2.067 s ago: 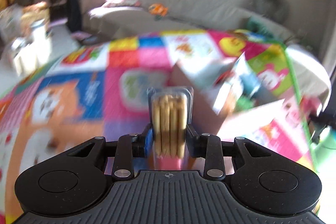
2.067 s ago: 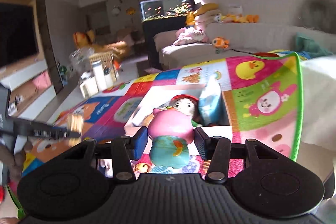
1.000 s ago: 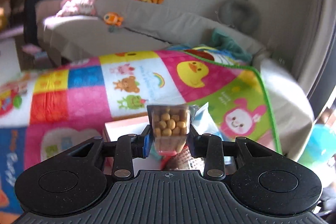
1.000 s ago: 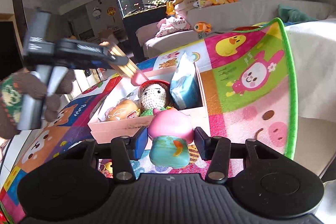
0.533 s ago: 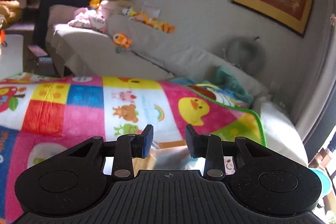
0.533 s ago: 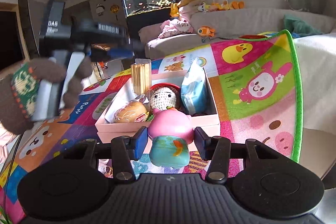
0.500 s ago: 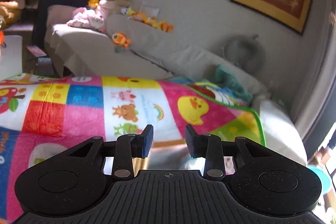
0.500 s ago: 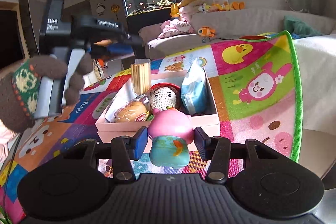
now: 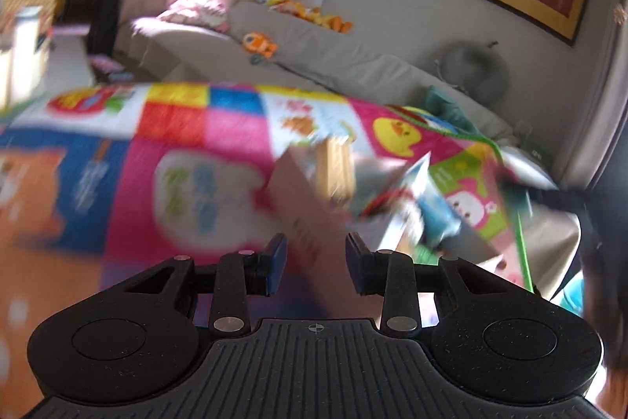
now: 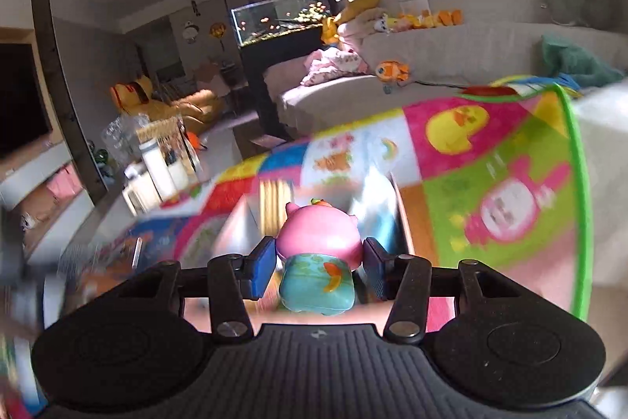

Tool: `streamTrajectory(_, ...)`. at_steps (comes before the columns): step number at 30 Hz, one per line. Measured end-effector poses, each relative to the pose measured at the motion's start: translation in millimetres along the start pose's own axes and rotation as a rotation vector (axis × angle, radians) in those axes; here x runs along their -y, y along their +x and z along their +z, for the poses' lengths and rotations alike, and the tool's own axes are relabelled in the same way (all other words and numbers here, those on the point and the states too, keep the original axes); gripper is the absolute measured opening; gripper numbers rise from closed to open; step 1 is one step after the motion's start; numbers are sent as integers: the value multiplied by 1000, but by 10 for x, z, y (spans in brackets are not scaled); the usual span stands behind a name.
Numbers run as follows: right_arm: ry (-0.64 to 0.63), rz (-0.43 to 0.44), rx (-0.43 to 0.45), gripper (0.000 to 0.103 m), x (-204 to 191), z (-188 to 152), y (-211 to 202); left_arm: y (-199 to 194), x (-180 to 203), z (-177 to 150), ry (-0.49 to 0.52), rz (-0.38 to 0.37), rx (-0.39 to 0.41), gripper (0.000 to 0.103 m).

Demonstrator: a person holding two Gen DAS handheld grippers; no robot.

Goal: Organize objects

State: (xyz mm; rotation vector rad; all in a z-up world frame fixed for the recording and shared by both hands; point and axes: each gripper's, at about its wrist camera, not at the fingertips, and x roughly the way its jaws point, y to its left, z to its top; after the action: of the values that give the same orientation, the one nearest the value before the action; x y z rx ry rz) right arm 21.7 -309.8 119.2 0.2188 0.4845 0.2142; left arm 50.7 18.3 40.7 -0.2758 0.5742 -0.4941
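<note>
Left gripper (image 9: 316, 260) jaws apart, empty, beside pink box (image 9: 310, 218) on play mat (image 9: 176, 128). Right gripper (image 10: 318, 268) clamped on pink toy figure (image 10: 318, 264), above box's near edge. Biscuit-stick pack (image 9: 335, 171) upright at box's far edge.

The left gripper (image 9: 316, 268) is now empty; the clear packet of biscuit sticks (image 9: 333, 169) stands in the pink cardboard box (image 9: 302, 207).

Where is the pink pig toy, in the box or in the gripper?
In the gripper. The pink pig toy sits between the right gripper fingers, above the box, not inside it yet.
</note>
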Motion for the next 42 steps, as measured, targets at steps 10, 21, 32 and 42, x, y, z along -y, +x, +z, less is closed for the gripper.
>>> streamTrajectory(10,-85,-98,-180,74,-453,588,1228,-229,-663,-362,-251,-96,70,36)
streamTrajectory(21,-318,-216,-312,30,-984,495,2114,-213,-702,-390,-286,-158,72,36)
streamTrajectory(32,3,-281,-258,31,-209,523,1673,-216,-709,-405,-296,-149,74,36)
streamTrajectory(42,149,-156,-232,32,-105,434,1264,-199,-757,-410,-319,-146,71,36)
